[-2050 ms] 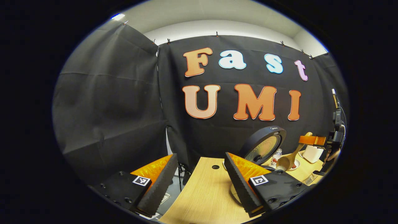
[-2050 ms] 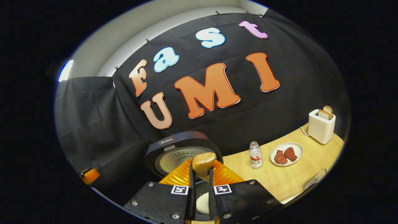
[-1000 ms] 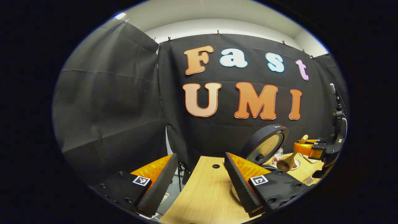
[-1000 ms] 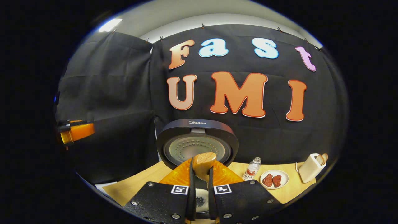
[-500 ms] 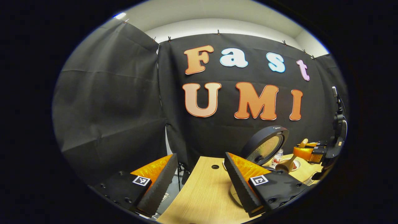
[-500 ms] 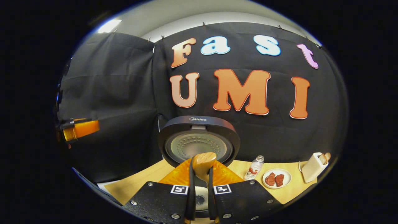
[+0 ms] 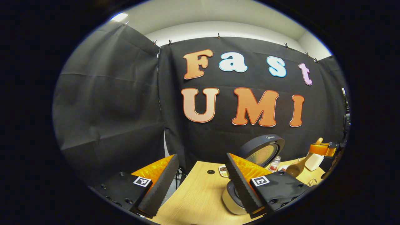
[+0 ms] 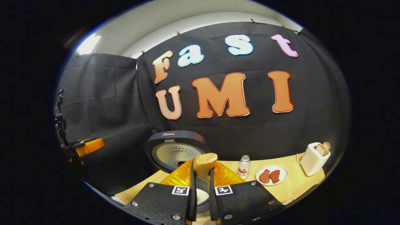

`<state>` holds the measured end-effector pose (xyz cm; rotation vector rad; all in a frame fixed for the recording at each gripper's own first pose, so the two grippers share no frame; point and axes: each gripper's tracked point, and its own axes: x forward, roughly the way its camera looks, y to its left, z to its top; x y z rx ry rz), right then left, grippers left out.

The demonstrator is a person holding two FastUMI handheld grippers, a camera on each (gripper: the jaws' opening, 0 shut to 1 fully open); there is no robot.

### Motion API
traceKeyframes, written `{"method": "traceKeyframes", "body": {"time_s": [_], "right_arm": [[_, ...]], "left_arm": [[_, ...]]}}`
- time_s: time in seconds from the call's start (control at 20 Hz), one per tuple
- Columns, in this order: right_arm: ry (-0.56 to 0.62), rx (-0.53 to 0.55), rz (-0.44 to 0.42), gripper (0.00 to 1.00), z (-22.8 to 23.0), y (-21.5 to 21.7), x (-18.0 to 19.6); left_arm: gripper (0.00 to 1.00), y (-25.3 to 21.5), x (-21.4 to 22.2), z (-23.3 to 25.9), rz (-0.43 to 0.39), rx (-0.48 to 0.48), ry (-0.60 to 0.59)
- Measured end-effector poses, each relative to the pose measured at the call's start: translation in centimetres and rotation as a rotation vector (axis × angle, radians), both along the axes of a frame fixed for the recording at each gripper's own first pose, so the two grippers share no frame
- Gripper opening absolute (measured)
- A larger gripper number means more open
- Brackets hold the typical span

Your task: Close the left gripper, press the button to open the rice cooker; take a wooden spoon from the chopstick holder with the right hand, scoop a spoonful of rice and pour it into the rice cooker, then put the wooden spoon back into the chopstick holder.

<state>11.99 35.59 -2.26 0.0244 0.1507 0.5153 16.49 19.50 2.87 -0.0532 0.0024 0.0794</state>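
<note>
My right gripper (image 8: 201, 187) is pinching the wooden spoon (image 8: 203, 165), bowl end hanging above the open rice cooker (image 8: 175, 150) at 12 o'clock; white rice is in the pot below. My left gripper (image 7: 200, 181) is spread wide, holding nothing, over the table (image 7: 193, 200).

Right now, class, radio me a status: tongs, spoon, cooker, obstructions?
Left tongs open, idle. Right tongs shut on wooden spoon. Rice cooker lid up. Nothing blocking.
</note>
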Motion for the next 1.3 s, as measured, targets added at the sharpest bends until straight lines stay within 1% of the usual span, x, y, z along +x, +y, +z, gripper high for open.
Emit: {"method": "traceKeyframes", "body": {"time_s": [0.35, 0.6, 0.75, 0.95, 1.1, 1.15, 1.2, 1.3], "right_arm": [[-0.001, 0.012, -0.127, 0.15, 1.1, -12.1, 0.4], [0.038, 0.046, -0.19, 0.16, 0.1, -19.3, 0.2], [0.066, 0.059, -0.221, 0.16, -1.3, -23.1, 0.2], [0.117, 0.075, -0.24, 0.16, -4.2, -26.8, 0.3], [0.18, 0.106, -0.254, 0.16, -7.5, -28.6, 0.2], [0.204, 0.119, -0.255, 0.2, -8.6, -28.9, 0.3], [0.23, 0.129, -0.254, 0.16, -9.8, -29.1, 0.4], [0.27, 0.144, -0.252, 0.16, -11.8, -29.5, 0.8]], "left_arm": [[1.0, -4.6, -0.1, 0.9, 0.001, 0.0, -0.013], [1.0, -7.3, -0.9, 0.8, 0.01, -0.029, -0.007], [1.0, -8.1, -1.6, 1.2, 0.033, -0.022, -0.013], [1.0, -9.2, -2.7, 1.7, 0.071, -0.021, -0.016], [1.0, -10.5, -3.4, 1.3, 0.088, 0.008, -0.005], [1.0, -10.7, -3.6, 1.2, 0.093, 0.017, -0.003], [1.0, -11.0, -3.8, 1.2, 0.098, 0.02, 0.0], [1.0, -11.7, -4.2, 1.1, 0.107, 0.017, 0.006]]}}
